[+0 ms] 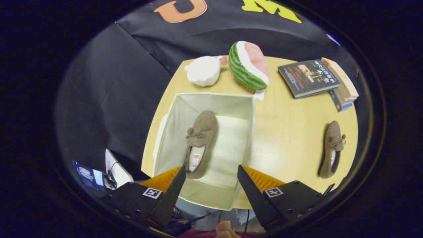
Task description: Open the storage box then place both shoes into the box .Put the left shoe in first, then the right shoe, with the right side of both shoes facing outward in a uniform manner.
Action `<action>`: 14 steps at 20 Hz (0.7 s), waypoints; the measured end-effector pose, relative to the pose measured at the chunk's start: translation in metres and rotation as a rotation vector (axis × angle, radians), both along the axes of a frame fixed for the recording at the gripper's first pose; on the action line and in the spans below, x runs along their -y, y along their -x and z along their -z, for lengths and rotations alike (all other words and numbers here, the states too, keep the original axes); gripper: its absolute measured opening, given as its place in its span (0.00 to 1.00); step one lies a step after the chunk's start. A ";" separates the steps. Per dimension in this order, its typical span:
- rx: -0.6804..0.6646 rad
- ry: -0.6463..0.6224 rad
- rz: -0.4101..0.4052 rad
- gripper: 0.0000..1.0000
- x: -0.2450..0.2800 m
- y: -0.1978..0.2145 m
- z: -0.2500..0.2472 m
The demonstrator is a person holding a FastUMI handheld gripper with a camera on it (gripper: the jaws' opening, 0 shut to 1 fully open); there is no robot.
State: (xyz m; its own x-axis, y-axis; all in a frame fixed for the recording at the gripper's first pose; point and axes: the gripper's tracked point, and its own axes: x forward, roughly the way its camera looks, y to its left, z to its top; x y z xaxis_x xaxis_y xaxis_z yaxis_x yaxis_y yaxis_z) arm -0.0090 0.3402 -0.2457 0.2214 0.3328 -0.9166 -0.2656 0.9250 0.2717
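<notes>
You worked over a round wooden table (290, 132), and at this moment your task stood roughly half complete, judging by how things lay. The storage box (172, 125), pale and fabric-sided, sat open on the table just ahead of your gripper (211, 178), with no lid over it. One shoe (201, 138) already lay inside, against the box's left wall; I took this for the left shoe, though the view could not confirm which foot it fitted. Its long axis ran from near you away toward the far wall, toe pointing away, heel nearest your left finger, the opening facing up rather than turned on its side. The second shoe (331, 148) remained on the table, well apart to the right of the box, its long axis roughly parallel to the first, toe likewise away from you. It was still to be fetched and set beside the first. Your gripper's fingers stood wide apart and held nothing. Beyond the box sat a plush watermelon slice (248, 66), a white bundle (203, 70) and stacked books (310, 77).
</notes>
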 end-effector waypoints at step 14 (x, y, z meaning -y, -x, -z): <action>0.016 0.259 0.194 0.97 0.292 -0.033 0.068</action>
